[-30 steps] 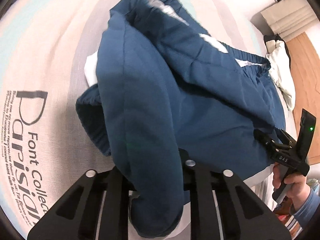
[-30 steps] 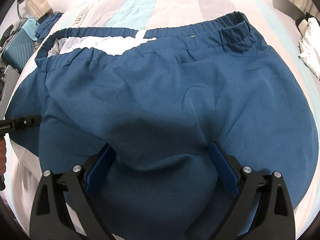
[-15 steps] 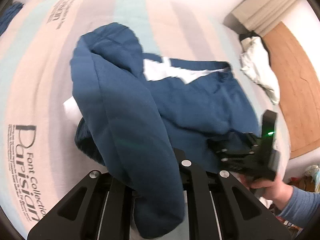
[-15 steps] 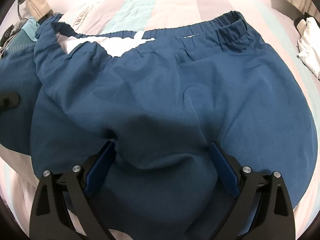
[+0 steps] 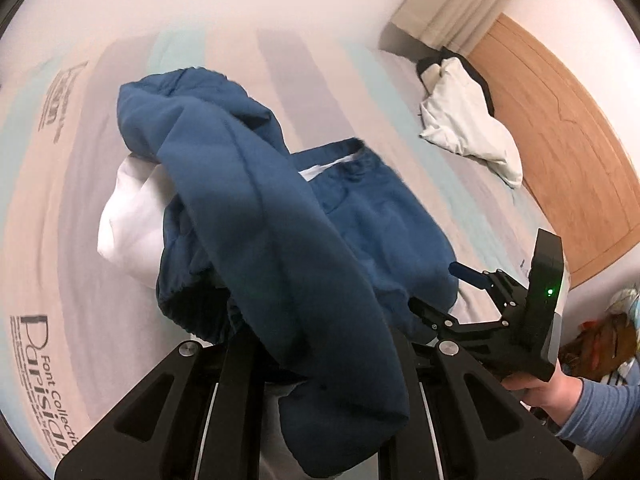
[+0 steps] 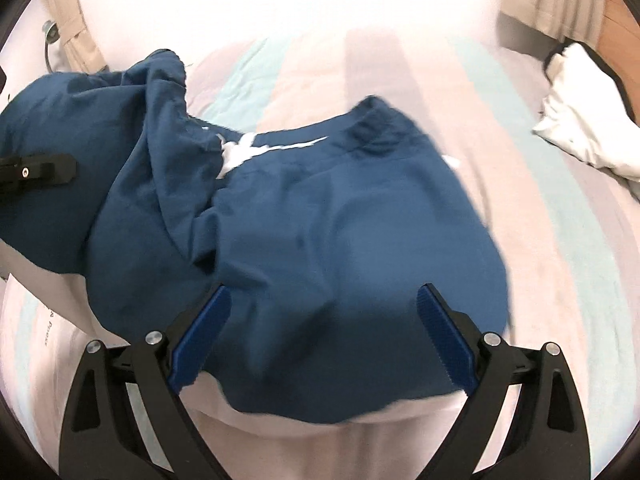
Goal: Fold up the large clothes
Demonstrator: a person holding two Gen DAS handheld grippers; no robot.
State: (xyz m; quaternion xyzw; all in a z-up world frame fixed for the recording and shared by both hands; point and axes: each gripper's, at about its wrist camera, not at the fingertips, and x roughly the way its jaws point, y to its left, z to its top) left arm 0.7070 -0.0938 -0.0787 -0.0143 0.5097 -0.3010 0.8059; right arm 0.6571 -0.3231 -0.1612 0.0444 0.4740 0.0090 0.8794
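Dark blue trousers [image 6: 320, 232] with a white lining lie on the striped bed. My left gripper [image 5: 320, 360] is shut on one blue trouser leg [image 5: 280, 264] and holds it lifted, draped over the fingers. The lifted leg shows at the left of the right wrist view [image 6: 80, 152]. My right gripper [image 6: 320, 312] is open, its blue pads [image 6: 200, 336] wide apart just above the near edge of the trousers. It also shows in the left wrist view [image 5: 460, 280], open beside the cloth.
The bed sheet [image 5: 72, 240] has pastel stripes and printed lettering. A white and black garment [image 5: 464, 128] lies at the far right near the wooden headboard [image 5: 560, 152]. Curtains [image 6: 72, 40] hang at the far left.
My right gripper has let go of the trousers and drawn back, so they now lie flat. My left gripper has carried the trouser leg up and to the right.
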